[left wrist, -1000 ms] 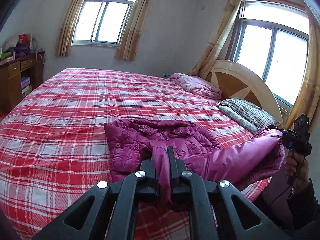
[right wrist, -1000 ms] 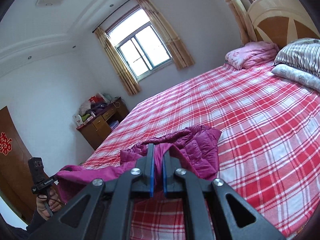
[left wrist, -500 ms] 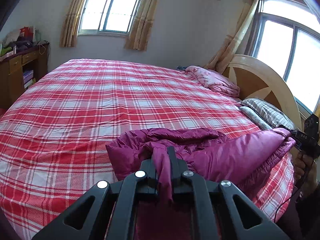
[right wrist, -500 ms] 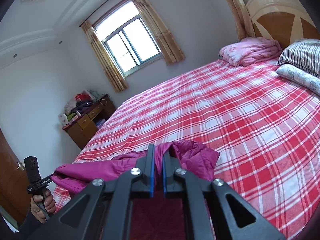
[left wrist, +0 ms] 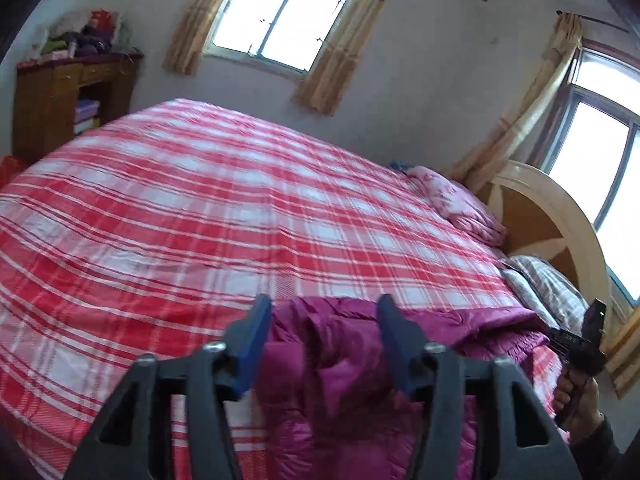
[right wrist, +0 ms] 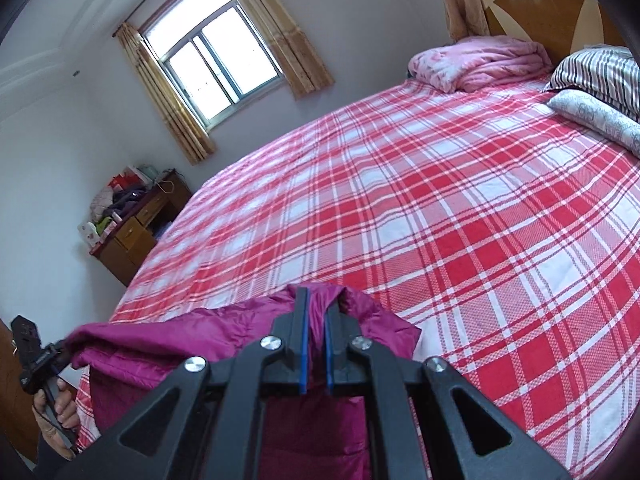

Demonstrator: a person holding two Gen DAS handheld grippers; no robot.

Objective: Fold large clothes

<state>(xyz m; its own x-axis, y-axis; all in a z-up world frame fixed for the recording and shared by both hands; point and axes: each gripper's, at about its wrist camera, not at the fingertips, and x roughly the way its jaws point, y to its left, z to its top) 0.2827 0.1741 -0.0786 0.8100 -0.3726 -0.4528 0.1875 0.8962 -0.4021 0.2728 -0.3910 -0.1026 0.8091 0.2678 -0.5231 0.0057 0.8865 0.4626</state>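
Observation:
A magenta puffer jacket (left wrist: 344,364) lies at the near edge of a bed with a red-and-white plaid cover (left wrist: 200,220). My left gripper (left wrist: 322,312) is open, its blue-padded jaws spread on either side of a bunch of jacket fabric. My right gripper (right wrist: 316,300) is shut on the jacket's edge (right wrist: 320,320), which stands up between its blue pads. In the right wrist view the jacket (right wrist: 168,344) stretches left toward the other hand-held gripper (right wrist: 36,354). The right gripper also shows at the right edge of the left wrist view (left wrist: 580,344).
A pink folded quilt (right wrist: 476,62) and striped pillows (right wrist: 600,76) lie by the wooden headboard (right wrist: 536,4). A cluttered wooden desk (right wrist: 136,228) stands by the far wall under a curtained window (right wrist: 216,64).
My left gripper has opened and let go of the jacket fabric it was pinching. Both grippers have pulled the jacket toward the bed's near edge. The right gripper stays shut on it.

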